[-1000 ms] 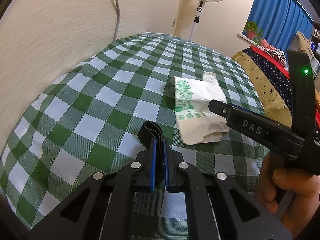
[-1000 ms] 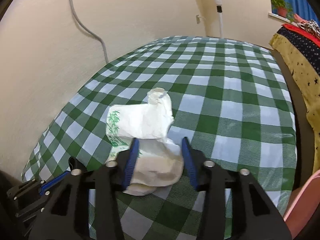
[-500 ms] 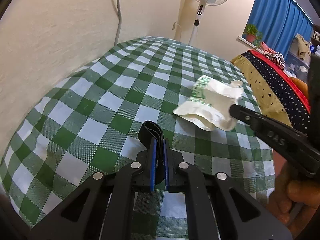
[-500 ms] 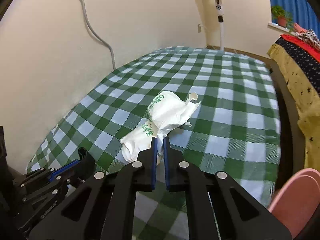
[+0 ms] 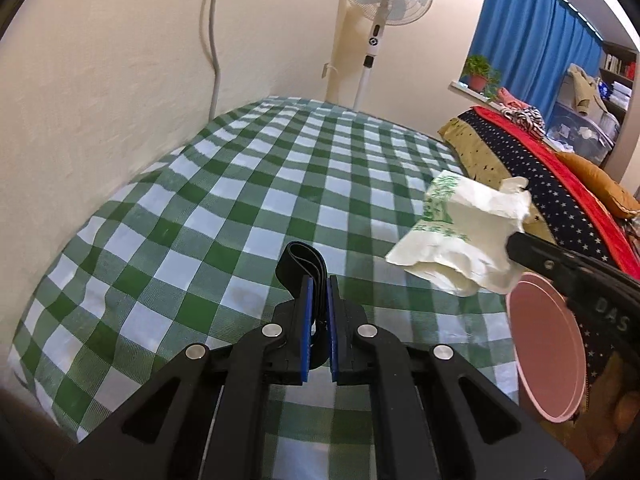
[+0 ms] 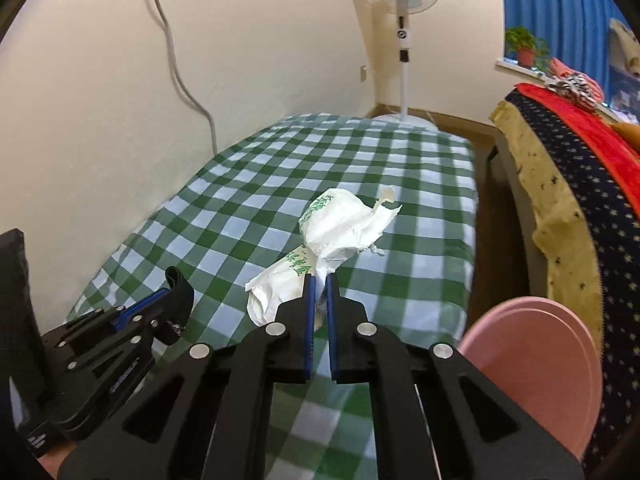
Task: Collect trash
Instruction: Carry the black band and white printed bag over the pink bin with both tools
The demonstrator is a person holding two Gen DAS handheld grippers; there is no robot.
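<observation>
Holding white wrapper (image 6: 340, 236) above table, near pink bin (image 6: 532, 364); bin contents unseen.

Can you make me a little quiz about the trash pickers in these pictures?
1. True or false: the right gripper is pinching the white wrapper.
2. What colour is the bin beside the table?
A. pink
B. yellow
C. grey
3. What is the left gripper holding?

Key
1. True. Its blue pads are closed on the crumpled wrapper, which hangs above the checked tablecloth.
2. A. The pink rim shows at the lower right, by the table's edge.
3. A black band, folded into a loop and sticking out from between its pads.
</observation>
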